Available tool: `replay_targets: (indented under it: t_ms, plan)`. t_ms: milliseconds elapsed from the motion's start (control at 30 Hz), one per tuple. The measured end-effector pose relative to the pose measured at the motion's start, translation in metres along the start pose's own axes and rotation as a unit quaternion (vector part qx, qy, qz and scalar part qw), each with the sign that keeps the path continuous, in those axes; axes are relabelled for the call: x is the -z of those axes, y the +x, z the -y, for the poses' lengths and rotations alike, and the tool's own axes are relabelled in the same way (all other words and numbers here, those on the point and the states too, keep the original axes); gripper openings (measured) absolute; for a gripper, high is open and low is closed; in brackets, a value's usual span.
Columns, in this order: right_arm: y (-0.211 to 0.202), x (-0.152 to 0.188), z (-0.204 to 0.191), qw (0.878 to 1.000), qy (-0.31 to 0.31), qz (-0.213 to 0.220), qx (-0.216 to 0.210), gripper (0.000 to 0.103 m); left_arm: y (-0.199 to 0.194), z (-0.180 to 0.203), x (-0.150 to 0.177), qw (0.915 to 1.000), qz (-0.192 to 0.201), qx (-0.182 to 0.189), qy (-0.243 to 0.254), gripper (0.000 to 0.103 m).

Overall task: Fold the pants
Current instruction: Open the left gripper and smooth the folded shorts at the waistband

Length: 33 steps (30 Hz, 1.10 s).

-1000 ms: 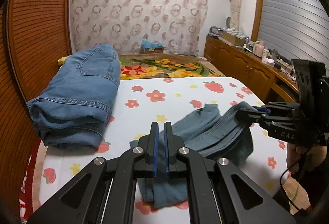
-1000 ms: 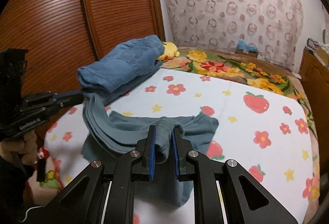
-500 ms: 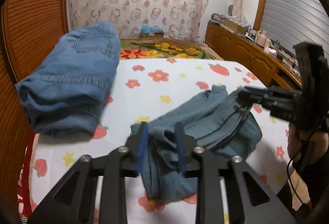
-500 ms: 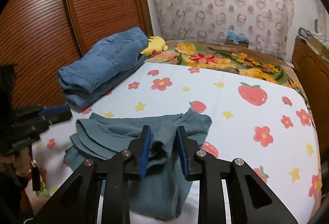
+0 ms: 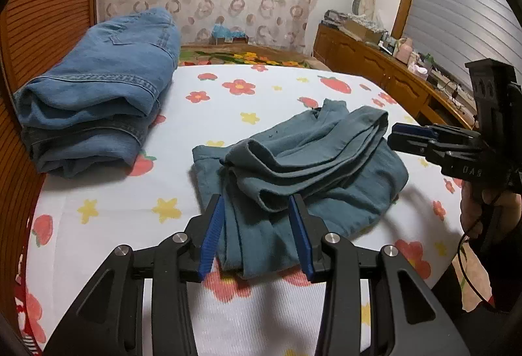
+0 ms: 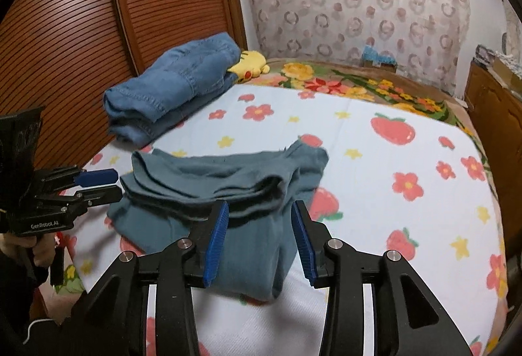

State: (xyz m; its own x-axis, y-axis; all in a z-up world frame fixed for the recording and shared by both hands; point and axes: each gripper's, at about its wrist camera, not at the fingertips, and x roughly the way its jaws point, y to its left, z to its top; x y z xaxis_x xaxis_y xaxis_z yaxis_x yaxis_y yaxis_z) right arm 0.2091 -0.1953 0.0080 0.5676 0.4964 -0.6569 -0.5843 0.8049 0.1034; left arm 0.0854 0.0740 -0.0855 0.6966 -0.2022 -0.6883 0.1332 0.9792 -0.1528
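The teal pants (image 5: 306, 166) lie folded in a loose bundle on the flowered bedsheet (image 5: 137, 189). My left gripper (image 5: 256, 209) hovers at their near edge, jaws opening, cloth lying between the blue pads without being pressed. In the right wrist view the same pants (image 6: 225, 189) lie under my right gripper (image 6: 259, 215), jaws also opening and the pads clear of the cloth. The right gripper (image 5: 411, 132) shows from the side at the pants' right end, and the left gripper (image 6: 98, 183) at their left end.
A stack of folded blue jeans (image 5: 98, 85) sits at the bed's far left against the slatted wooden door (image 6: 81, 23). A yellow plush toy (image 6: 251, 65) lies behind it. A wooden sideboard (image 5: 375, 69) with clutter runs along the right. A person's hand (image 5: 483, 209) holds the right gripper.
Both grippers opened and let go of the teal pants, which dropped from a lifted fold into a bundle on the sheet. The left gripper sank toward the bed.
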Motion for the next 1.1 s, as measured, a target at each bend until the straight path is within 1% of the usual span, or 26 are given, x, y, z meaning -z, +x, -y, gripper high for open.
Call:
replay_targets:
  t_ms: [67, 133, 167, 200, 267, 333, 433, 567, 767, 900, 1033, 1067, 1100]
  plan:
    - [0.005, -0.001, 0.001, 1.0, -0.001, -0.007, -0.003, 0.042, 0.006, 0.001, -0.003, 1.0, -0.004, 0.005, 0.008, 0.042]
    - [0.01, -0.004, 0.001, 1.0, 0.001, -0.014, -0.007, 0.042, 0.013, 0.002, -0.006, 0.9998, -0.011, 0.005, 0.013, 0.035]
    - [0.012, -0.005, 0.002, 1.0, 0.001, -0.017, -0.008, 0.042, 0.016, 0.003, -0.008, 0.9997, -0.015, 0.004, 0.017, 0.033]
    - [0.014, -0.008, 0.004, 1.0, 0.0, -0.019, -0.008, 0.042, 0.019, 0.003, -0.009, 0.9996, -0.017, 0.005, 0.021, 0.026]
    - [0.017, -0.011, 0.004, 1.0, -0.003, -0.022, -0.008, 0.042, 0.022, 0.003, -0.011, 0.9995, -0.018, 0.004, 0.026, 0.02]
    - [0.019, -0.013, 0.004, 1.0, -0.005, -0.024, -0.011, 0.042, 0.024, 0.003, -0.015, 0.9995, -0.014, -0.001, 0.028, 0.01]
    - [0.024, -0.018, 0.003, 1.0, -0.012, -0.024, -0.008, 0.042, 0.025, 0.003, -0.023, 0.9994, -0.007, -0.005, 0.033, 0.006]
    - [0.03, -0.026, 0.004, 1.0, -0.022, -0.018, -0.001, 0.042, 0.028, 0.0, -0.036, 0.9995, 0.0, -0.015, 0.027, 0.005]
    - [0.035, -0.038, 0.015, 1.0, -0.013, -0.002, 0.015, 0.042, 0.032, -0.008, -0.06, 0.9989, 0.017, -0.042, 0.013, 0.005]
    - [0.034, -0.041, 0.019, 1.0, -0.002, 0.008, 0.025, 0.042, 0.032, -0.016, -0.064, 0.9986, 0.018, -0.05, 0.003, 0.005]
    - [0.021, -0.037, 0.02, 0.999, 0.008, 0.025, 0.022, 0.042, 0.027, -0.019, -0.06, 0.9984, 0.019, -0.053, -0.006, 0.005]
    - [0.018, -0.036, 0.019, 0.999, 0.008, 0.028, 0.021, 0.042, 0.025, -0.02, -0.059, 0.9985, 0.018, -0.05, -0.008, 0.006]
    - [0.015, -0.034, 0.019, 0.999, 0.006, 0.03, 0.02, 0.042, 0.024, -0.02, -0.058, 0.9986, 0.017, -0.048, -0.009, 0.011]
